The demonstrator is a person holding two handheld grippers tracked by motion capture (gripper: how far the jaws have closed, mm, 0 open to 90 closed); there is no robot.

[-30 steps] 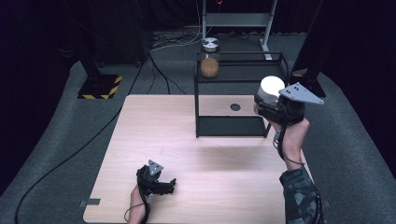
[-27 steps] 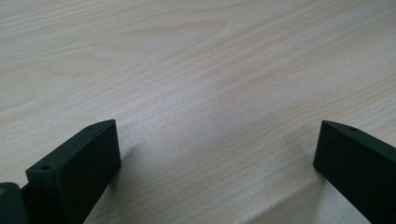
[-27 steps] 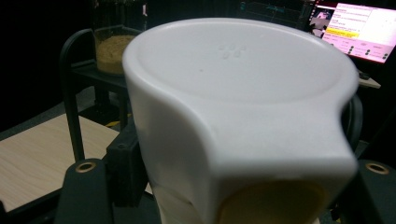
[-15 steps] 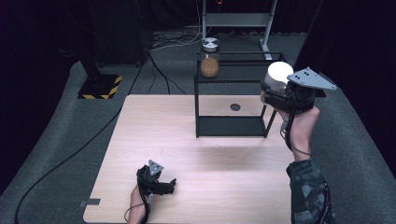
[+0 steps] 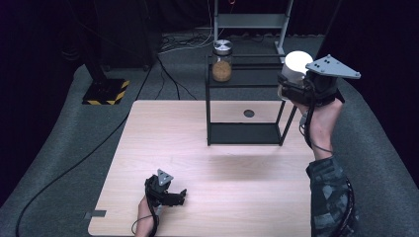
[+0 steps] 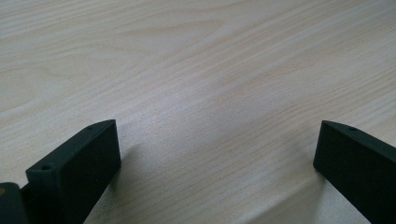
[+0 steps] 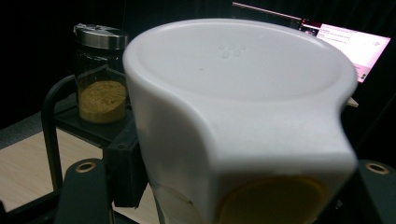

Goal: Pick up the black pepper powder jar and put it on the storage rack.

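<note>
White smooth plastic container (image 7: 238,116) clamped in right tool (image 5: 302,88).

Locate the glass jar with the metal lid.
In the high view, the glass jar stands on the black rack's top shelf, at its left end.

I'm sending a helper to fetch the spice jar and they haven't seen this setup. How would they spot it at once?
Find the black metal shelf rack at the far edge of the wooden table. On its top shelf, at the left end, stands the glass jar, upright. Its silver lid and brownish powder set it apart from the white-lidded container held in the right claw at the rack's other end.
</note>
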